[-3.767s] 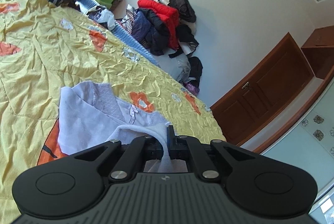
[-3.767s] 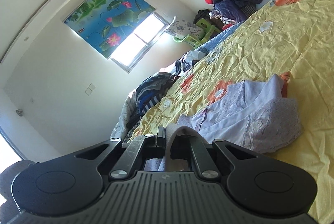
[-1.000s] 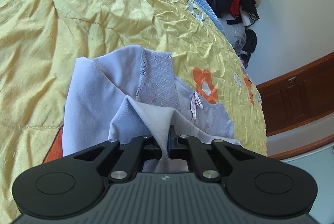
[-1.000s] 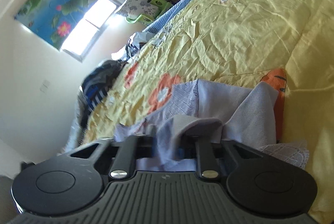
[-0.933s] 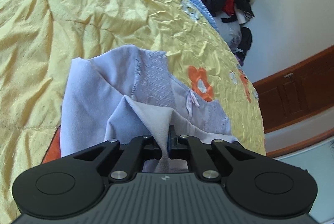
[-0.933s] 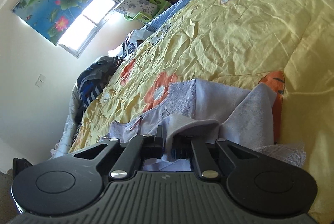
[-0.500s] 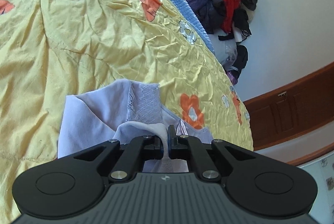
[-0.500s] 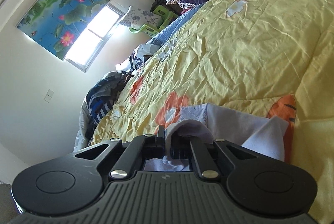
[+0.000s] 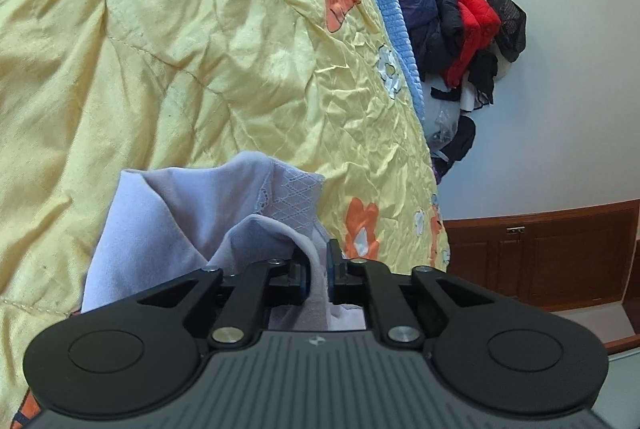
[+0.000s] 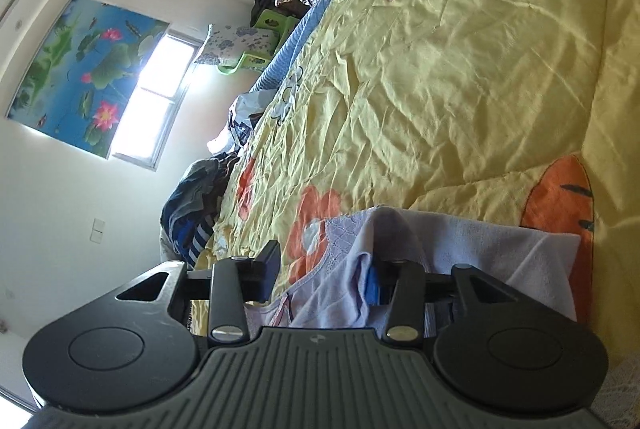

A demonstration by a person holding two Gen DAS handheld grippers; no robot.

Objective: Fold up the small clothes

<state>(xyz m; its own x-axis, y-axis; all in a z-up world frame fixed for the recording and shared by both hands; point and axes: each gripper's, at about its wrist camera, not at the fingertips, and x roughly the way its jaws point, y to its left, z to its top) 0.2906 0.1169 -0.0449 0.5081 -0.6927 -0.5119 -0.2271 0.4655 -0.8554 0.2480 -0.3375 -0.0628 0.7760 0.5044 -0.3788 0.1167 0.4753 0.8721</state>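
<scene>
- across both views a wrinkled yellow bedspread (image 9: 200,49) with orange and white flowers fills most of the scene; in the right wrist view it (image 10: 460,77) runs off toward a bright window (image 10: 156,109) and a lotus-print blind (image 10: 80,69).
- beyond the far edge of the bed a heap of clothes lies against the wall, a red jacket (image 9: 464,9) on top, with a brown wooden cabinet (image 9: 552,253) lower down.
- lying on the bedspread close to both grippers is the pale lilac garment (image 9: 168,225), bunched up, a lace panel showing on its upper fold; in the right wrist view it (image 10: 480,249) partly covers an orange print.
- the left gripper (image 9: 318,271) has its jaws nearly together, pinching a raised fold of the lilac garment between them.
- the right gripper (image 10: 324,269) has its jaws spread wide; cloth drapes over the right-hand finger (image 10: 380,285) and sits loose in the gap, with nothing clamped.
</scene>
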